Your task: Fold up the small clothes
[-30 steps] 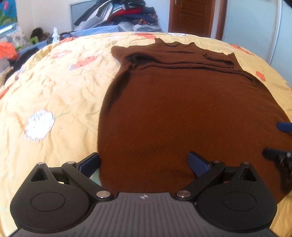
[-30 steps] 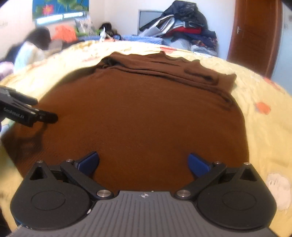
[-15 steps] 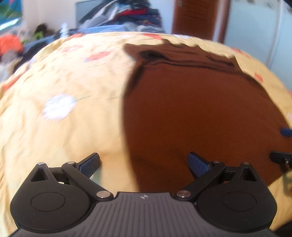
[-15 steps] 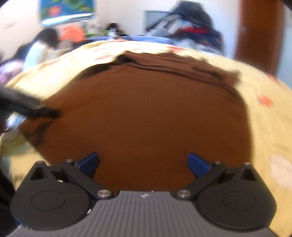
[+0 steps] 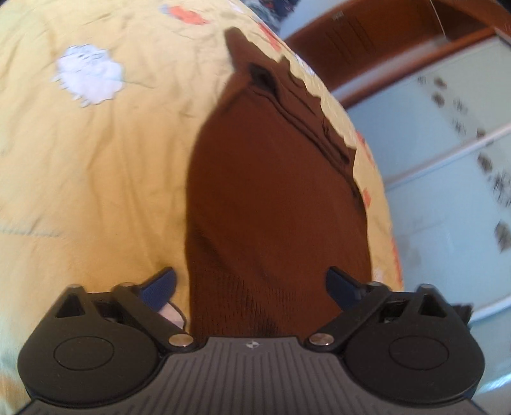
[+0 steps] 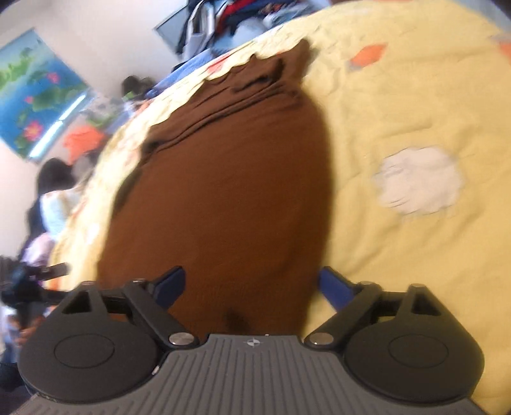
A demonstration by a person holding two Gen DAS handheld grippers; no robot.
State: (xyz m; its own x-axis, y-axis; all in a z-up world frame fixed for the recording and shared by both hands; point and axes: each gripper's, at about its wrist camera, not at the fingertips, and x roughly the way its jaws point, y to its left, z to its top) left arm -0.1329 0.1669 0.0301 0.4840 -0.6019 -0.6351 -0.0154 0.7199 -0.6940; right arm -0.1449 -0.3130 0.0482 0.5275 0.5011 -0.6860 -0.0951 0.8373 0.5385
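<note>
The left gripper [image 5: 252, 287] and the right gripper [image 6: 252, 285] are both closing from wide apart, each straddling a near corner of the brown garment [image 5: 274, 198], pads not pressing it. The garment is lying flat on the yellow bedspread [image 5: 95, 159], stretching away toward its bunched far end.

home bedroom showing. yellow bedspread [image 6: 399, 105] with orange and white patches covering bed, filling near view. heap of clothes [image 6: 223, 16] piling against far wall. flower picture [image 6: 35, 95] hanging on far left wall. wooden door [image 5: 367, 41] standing far right, pale patterned wardrobe panel [image 5: 447, 153] beside it.
</note>
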